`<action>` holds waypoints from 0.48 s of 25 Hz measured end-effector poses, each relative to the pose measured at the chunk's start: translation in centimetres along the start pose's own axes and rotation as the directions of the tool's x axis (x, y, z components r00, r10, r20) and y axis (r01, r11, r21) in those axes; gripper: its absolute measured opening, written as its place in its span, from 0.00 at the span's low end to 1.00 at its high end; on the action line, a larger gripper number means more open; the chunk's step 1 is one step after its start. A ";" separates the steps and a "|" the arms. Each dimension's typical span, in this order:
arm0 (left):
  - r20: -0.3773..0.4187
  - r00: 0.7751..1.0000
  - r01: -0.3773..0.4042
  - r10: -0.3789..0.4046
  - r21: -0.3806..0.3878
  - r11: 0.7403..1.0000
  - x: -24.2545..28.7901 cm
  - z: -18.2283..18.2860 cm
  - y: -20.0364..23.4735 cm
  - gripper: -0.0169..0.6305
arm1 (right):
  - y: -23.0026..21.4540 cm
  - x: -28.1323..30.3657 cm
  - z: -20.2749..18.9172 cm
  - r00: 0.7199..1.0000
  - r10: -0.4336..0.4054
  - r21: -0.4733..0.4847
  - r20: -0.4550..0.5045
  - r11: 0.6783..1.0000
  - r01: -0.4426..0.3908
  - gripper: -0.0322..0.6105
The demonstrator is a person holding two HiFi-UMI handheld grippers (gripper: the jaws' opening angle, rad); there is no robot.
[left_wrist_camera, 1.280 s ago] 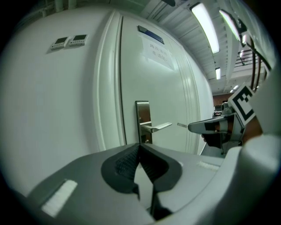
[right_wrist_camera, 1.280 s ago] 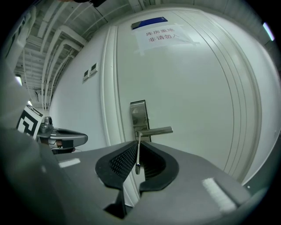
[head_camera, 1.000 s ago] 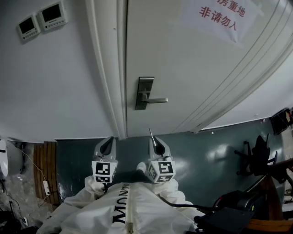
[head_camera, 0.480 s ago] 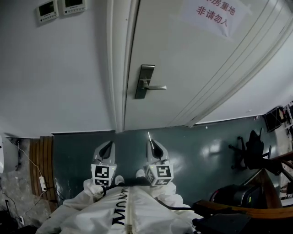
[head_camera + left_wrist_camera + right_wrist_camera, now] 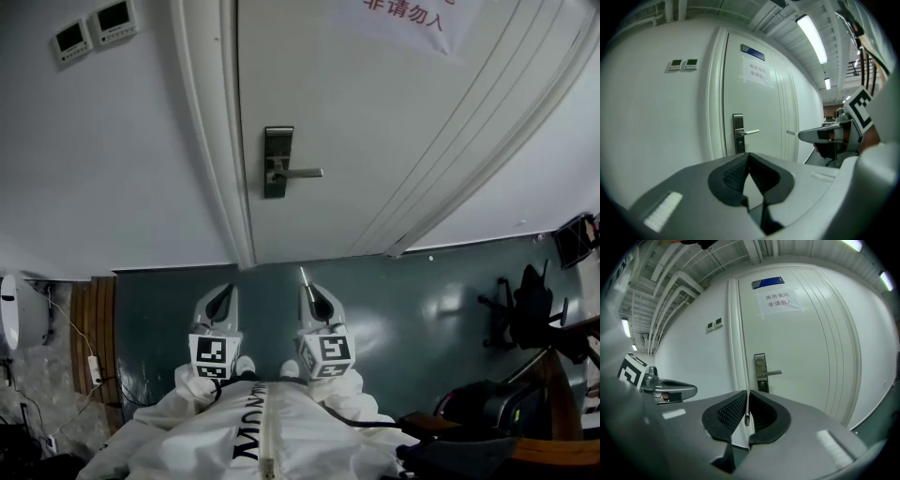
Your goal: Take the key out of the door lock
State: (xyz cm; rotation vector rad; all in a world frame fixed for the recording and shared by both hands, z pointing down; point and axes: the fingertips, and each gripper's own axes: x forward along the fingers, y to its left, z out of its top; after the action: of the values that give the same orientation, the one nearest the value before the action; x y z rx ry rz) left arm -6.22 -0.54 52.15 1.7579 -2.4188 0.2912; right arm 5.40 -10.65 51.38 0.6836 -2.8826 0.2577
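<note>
A grey-green floor (image 5: 412,309) meets a white wall and white door (image 5: 394,141). Nearest, two grippers are held side by side, pointing at the door. The left hand-held gripper (image 5: 224,292) is closed on nothing. The right hand-held gripper (image 5: 309,289) pinches the thin metal key (image 5: 747,404), its tip jutting forward, well apart from the lock plate (image 5: 277,161) with its lever handle (image 5: 302,172).

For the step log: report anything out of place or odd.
One oddity: what looks like the key is clamped in the right hand-held gripper, well away from the door lock. Nothing else stands out.
</note>
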 end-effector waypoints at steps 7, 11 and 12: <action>0.011 0.999 -0.040 0.040 0.021 0.999 0.9 0.7 -1.1 0.03 | -2.1 -0.5 0.0 1.000 0.025 0.012 0.014 1.000 -0.025 0.09; 0.014 0.999 -0.045 0.045 0.025 0.999 1.3 1.2 -1.4 0.03 | -2.6 -0.3 0.3 0.999 0.032 0.011 0.018 0.999 -0.032 0.09; 0.014 0.999 -0.046 0.045 0.023 0.999 1.4 1.2 -1.4 0.03 | -2.6 -0.2 0.3 0.999 0.033 0.012 0.018 0.999 -0.034 0.09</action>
State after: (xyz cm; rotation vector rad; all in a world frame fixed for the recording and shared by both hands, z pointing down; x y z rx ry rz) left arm -5.30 -2.52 51.36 1.7218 -2.4777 0.3151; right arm 6.73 -12.87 51.41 0.6433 -2.9141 0.2751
